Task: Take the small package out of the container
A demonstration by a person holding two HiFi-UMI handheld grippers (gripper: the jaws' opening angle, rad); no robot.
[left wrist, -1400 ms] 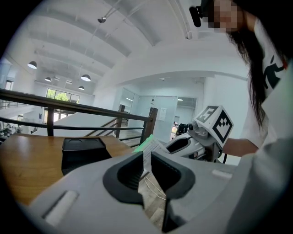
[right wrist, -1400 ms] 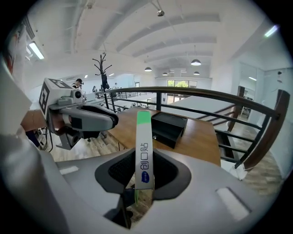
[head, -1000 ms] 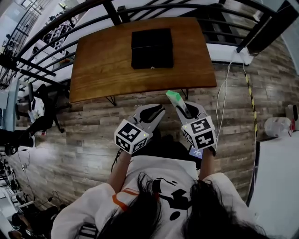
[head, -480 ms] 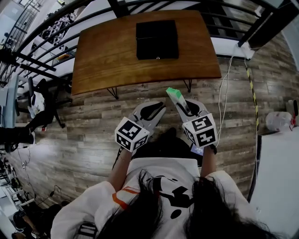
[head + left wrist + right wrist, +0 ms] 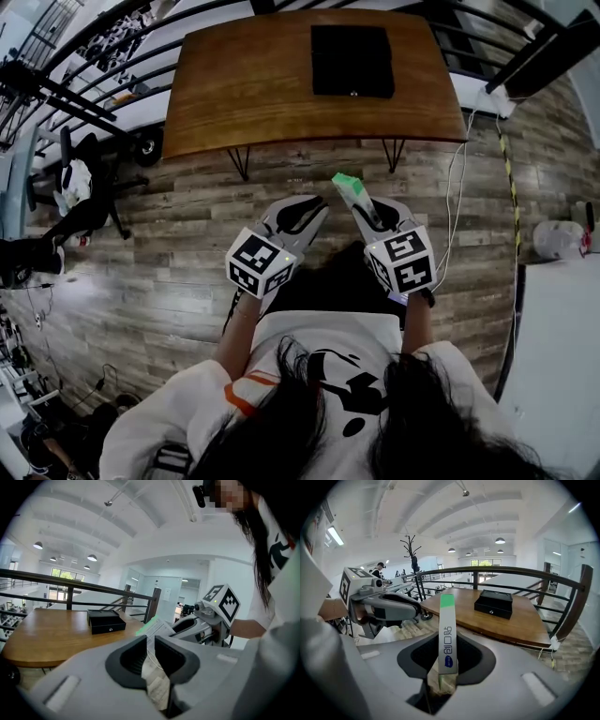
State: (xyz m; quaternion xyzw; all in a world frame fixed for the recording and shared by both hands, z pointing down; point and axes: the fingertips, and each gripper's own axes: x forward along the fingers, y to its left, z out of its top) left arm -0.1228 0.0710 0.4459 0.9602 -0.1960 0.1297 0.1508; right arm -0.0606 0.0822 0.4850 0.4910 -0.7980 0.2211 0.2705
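Right gripper [image 5: 364,214] is clamping the small package [image 5: 348,187] by its lower end, with the green tip pointing up and forward. The package is sitting well apart from the black container [image 5: 352,60], which is looking closed at the far side of the bench [image 5: 244,89]. Judgement: removal is looking done, and the firm low pinch is keeping the thin pack from tilting. Left gripper [image 5: 302,216] is hanging just beside, jaws a narrow slit apart with nothing between them, probably idle. The person is standing off the bench on a wood-plank floor [image 5: 141,253]. A black railing [image 5: 84,75] is running behind the bench. A white cable [image 5: 448,216] is trailing at the right. Pendant lamps are hanging from a white vaulted ceiling.
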